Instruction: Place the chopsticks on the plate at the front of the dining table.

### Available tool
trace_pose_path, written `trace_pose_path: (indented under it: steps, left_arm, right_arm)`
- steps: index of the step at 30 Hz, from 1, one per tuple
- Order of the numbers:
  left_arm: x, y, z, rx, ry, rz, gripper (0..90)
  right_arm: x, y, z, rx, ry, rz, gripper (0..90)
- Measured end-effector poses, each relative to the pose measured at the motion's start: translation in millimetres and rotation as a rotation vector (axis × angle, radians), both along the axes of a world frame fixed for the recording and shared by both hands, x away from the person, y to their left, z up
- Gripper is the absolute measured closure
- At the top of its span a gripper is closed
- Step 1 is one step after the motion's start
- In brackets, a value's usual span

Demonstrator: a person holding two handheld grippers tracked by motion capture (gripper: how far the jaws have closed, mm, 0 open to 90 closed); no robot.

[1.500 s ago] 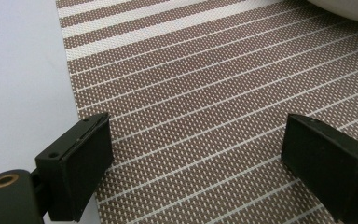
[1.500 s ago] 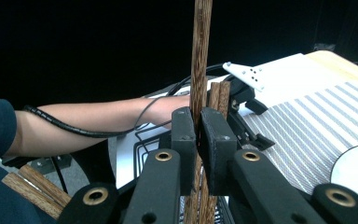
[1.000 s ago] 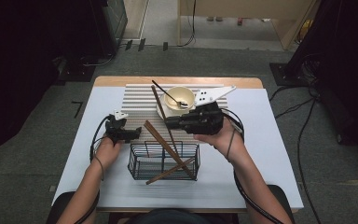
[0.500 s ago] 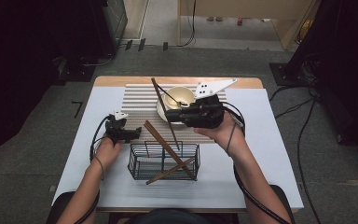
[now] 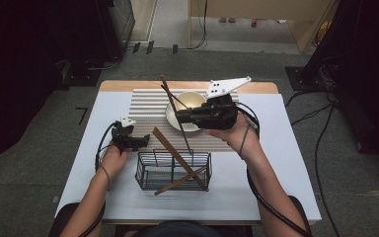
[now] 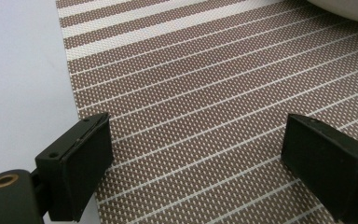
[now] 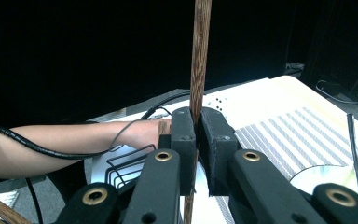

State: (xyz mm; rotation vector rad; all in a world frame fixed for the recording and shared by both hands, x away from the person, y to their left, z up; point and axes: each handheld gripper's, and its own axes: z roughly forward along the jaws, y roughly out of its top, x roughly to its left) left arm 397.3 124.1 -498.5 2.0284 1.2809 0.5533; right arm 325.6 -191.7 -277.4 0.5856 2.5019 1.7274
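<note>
My right gripper point(image 5: 179, 117) is shut on a long brown wooden chopstick point(image 5: 173, 109), held nearly upright above the gap between the cream bowl point(image 5: 193, 97) and the black wire basket point(image 5: 147, 173). In the right gripper view the chopstick point(image 7: 200, 56) runs straight up from between the closed pads point(image 7: 182, 140). Two more brown chopsticks point(image 5: 177, 157) lie crossed in the basket. My left gripper point(image 5: 141, 142) rests low on the striped mat point(image 5: 148, 106), left of the basket. Its jaws stand wide apart over the mat point(image 6: 205, 93) with nothing between them.
A thin dark stick point(image 5: 175, 98) leans in the bowl. The mat lies on a white table point(image 5: 276, 163) with a wooden far edge. Cables trail from both grippers. The person's left forearm point(image 7: 65, 140) is beyond the basket point(image 7: 126, 163) in the right gripper view.
The right gripper has carried the chopstick slightly up and away, toward the bowl. The left gripper has stayed where it was.
</note>
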Motion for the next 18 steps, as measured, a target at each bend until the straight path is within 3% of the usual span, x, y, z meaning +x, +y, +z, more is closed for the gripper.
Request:
trace_pose_path:
  steps: [18]
  left_arm:
    - [0.0,0.0,0.0,0.0,0.0,0.0,9.0]
  right_arm:
    - [6.8,-6.8,12.7,0.002,-0.009,-0.015,85.3]
